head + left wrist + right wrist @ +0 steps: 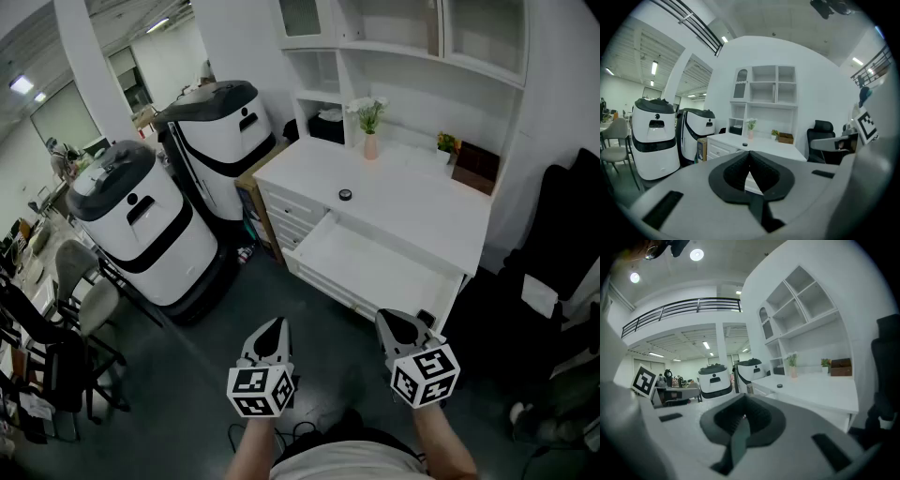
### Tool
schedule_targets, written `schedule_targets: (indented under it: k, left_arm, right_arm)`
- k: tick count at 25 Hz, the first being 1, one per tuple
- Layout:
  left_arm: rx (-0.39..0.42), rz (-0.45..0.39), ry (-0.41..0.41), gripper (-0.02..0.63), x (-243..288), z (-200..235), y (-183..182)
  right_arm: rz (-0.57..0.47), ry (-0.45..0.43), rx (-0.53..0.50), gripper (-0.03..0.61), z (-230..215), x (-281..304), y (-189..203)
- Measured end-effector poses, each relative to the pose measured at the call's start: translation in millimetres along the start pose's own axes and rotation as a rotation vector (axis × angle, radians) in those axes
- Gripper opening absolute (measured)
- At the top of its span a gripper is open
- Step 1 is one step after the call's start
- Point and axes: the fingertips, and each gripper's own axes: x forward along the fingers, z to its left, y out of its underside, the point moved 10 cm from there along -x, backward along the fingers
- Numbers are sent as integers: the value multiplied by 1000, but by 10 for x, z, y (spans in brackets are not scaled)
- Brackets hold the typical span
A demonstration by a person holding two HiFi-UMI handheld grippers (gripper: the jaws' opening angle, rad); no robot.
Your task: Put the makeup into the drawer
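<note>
At the near edge of the head view, the left tongs (275, 324) and right tongs (392, 317) sit side by side, both clenched and empty, well apart from the white tabletop (422, 211) at 12 o'clock. The makeup (345, 194), a small dark round item, rests on that top just behind the open drawer (375, 267). It looks low and smooth, so clenched or badly centred tongs could skid it across the top or off an edge. The jutting drawer front could catch a tong on the reach. The makeup's kind is too small to tell, and the drawer's back lies hidden under the tabletop.
</note>
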Motion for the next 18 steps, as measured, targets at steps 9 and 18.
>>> schedule_targets:
  k: [9, 18]
  left_arm:
    - [-17, 22, -31, 3, -21, -153, 121]
    - [-15, 27, -68, 3, -68, -162, 87]
  right_arm:
    - [44, -12, 12, 2, -151, -69, 152]
    - [6, -32, 26, 20, -219, -61, 113]
